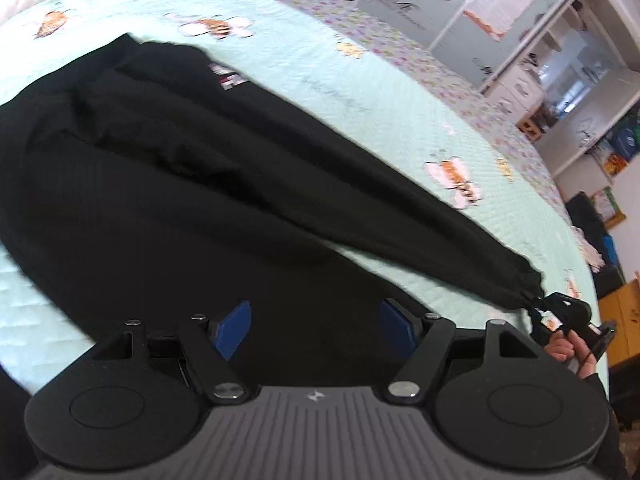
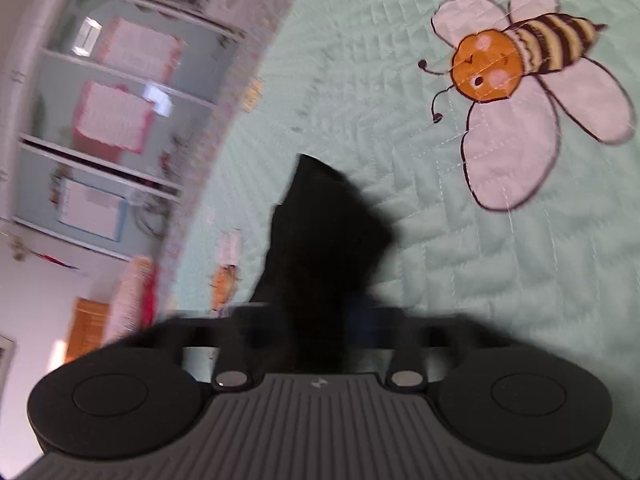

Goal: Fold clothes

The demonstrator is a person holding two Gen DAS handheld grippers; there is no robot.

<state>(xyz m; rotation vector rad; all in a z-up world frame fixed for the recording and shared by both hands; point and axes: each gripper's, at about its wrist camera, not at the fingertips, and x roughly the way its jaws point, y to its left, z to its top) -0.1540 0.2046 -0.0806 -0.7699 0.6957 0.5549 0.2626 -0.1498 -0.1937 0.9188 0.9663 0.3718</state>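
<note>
Right wrist view: right claw (image 2: 320, 320) grips black sleeve (image 2: 320, 232) over mint bee-print quilt (image 2: 520, 280); left spread wide.

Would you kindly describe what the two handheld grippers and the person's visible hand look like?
The left gripper has a ribbed grey body, two round black discs, black linkage arms with silver pivot pins, and blue finger pads. The right gripper has the same body and discs, though blurred. The right hand shows a dark sleeve at the wrist.
</note>
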